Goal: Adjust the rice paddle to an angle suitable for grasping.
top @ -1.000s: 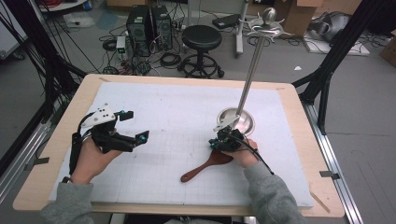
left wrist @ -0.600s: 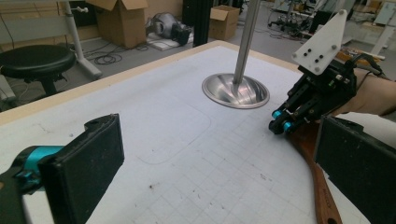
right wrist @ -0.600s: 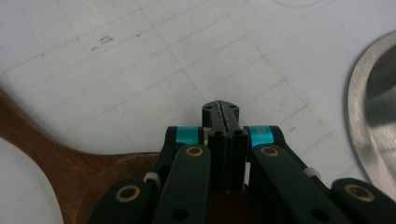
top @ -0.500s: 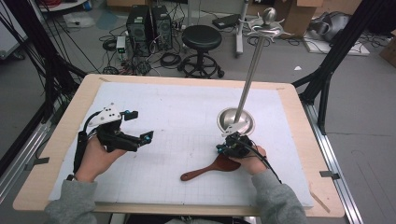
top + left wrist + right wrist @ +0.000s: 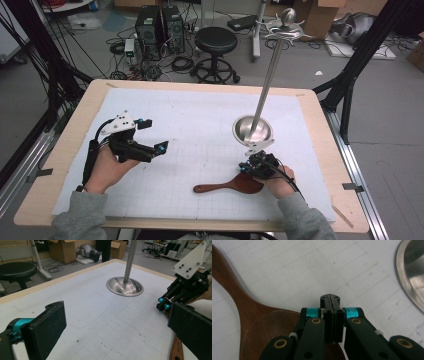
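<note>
On the table (image 5: pixel 75 130) before you, the stand (image 5: pixel 253 130) rises right of centre. The spoon (image 5: pixel 227 186) lies just nearer you than its base, handle leftward. Your right gripper (image 5: pixel 255 167) sits between spoon and base; your left gripper (image 5: pixel 150 142) is well apart, leftward.

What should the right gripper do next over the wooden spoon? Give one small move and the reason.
Probably open the jaws. The right gripper is shut with nothing between its pads, hovering over the bowl end of the wooden spoon, which lies flat on the mat beside the metal stand. Shut jaws cannot take the spoon. The left gripper waits open, apart.
</note>
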Tool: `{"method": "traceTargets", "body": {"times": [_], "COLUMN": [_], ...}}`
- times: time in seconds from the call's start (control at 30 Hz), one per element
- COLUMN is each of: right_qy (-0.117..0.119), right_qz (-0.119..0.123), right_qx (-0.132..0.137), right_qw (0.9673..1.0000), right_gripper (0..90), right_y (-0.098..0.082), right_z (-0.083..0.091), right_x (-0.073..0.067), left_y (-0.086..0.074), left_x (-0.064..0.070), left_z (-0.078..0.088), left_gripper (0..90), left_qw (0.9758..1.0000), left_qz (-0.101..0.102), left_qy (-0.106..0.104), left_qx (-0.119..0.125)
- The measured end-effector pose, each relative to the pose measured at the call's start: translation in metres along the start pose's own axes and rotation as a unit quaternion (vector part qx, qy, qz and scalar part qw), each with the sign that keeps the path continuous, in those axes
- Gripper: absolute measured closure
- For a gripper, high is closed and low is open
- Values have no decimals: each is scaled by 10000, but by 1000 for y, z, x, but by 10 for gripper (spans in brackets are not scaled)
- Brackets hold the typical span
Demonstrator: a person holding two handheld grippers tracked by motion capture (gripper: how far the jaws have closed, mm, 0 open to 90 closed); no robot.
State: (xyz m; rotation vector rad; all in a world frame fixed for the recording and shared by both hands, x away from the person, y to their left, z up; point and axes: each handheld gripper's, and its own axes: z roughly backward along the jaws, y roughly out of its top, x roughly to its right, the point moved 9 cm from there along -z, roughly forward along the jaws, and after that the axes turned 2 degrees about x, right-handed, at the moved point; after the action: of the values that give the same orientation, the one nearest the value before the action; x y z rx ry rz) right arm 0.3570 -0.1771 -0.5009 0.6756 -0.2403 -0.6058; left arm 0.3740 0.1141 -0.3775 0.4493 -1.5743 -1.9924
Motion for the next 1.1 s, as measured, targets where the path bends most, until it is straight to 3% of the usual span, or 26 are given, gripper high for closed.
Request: {"method": "traceTargets", "body": {"times": [0.33, 0.43, 0.53, 0.63, 0.77, 0.97, 1.1], "right_qy": [-136, -288, -256, 151, 614, 871, 1089], "right_qz": [-20, 77, 168, 305, 622, 1023, 1254], "right_qx": [232, 540, 814, 931, 893, 848, 639], "right_qw": [9996, 9981, 9962, 9951, 9922, 9873, 9840], "right_gripper": [900, 900, 900, 900, 900, 900, 900], "right_y": [-11, -4, 6, 13, 20, 31, 30], "right_z": [10, 18, 28, 29, 21, 10, 0], "right_x": [-4, -5, -14, -35, -68, -103, -121], "left_y": [0, -1, -2, -3, -4, -1, -1], "left_x": [1, 2, 2, 4, 9, 8, 8], "left_z": [-6, -8, -9, -12, -13, -7, -3], "left_gripper": [23, 23, 23, 23, 23, 23, 23], "left_qw": [10000, 10000, 9999, 9999, 9998, 9999, 9999], "left_qz": [-9, -44, -62, -58, -109, -102, -102], "left_qy": [-22, -20, -13, -40, -75, -51, -38], "left_qx": [-29, -79, -107, -122, -176, -111, -66]}}
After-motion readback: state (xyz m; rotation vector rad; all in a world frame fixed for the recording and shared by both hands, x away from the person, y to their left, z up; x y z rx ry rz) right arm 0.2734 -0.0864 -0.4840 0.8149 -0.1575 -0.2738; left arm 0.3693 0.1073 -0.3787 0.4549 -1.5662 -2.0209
